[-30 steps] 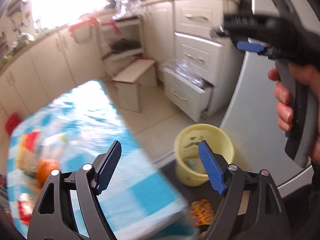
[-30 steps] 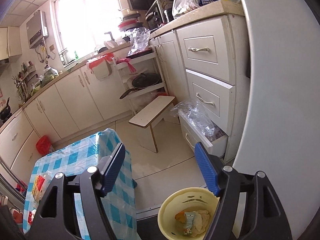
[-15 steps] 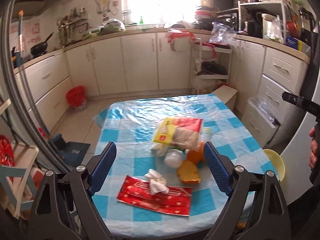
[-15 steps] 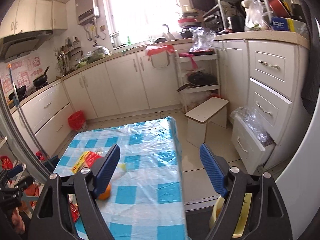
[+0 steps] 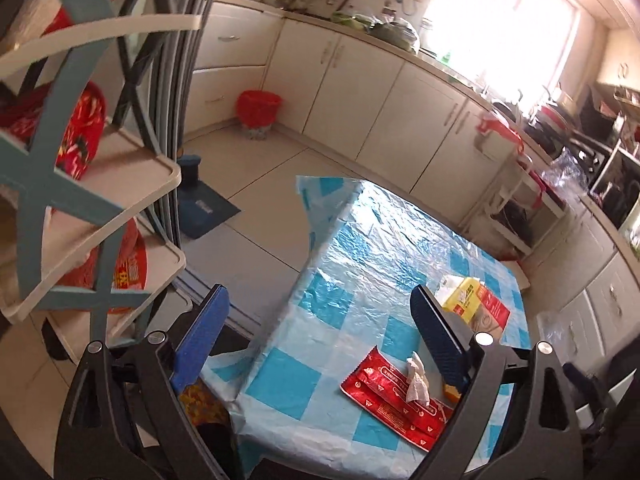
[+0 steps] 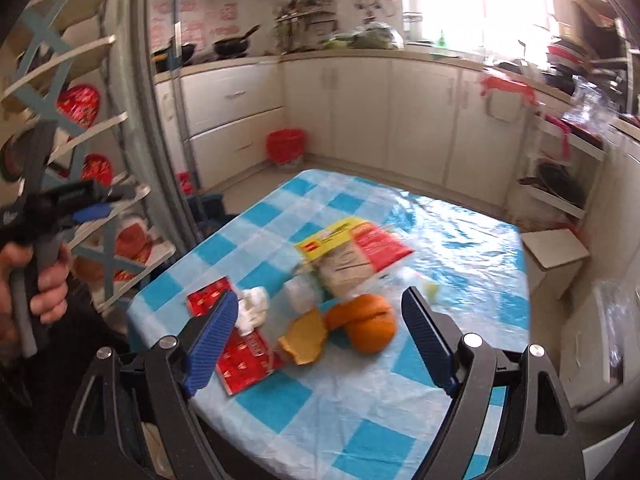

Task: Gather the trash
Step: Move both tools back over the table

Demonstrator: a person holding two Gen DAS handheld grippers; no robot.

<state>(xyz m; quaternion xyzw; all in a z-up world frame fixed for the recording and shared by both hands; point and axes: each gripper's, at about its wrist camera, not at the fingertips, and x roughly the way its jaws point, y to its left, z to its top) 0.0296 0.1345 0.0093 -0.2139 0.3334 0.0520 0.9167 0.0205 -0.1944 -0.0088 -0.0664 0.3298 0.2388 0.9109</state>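
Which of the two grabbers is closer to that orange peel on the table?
Right. The right gripper hangs open over the orange peel, which shows between its fingers. The left gripper is off by the table's left edge, near the shelf rack.

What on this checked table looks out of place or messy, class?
Loose orange peel lies on the table's plastic cover beside a crumpled tissue resting on a flat red wrapper. A torn yellow-and-red packet lies askew behind them. Both grippers are empty.
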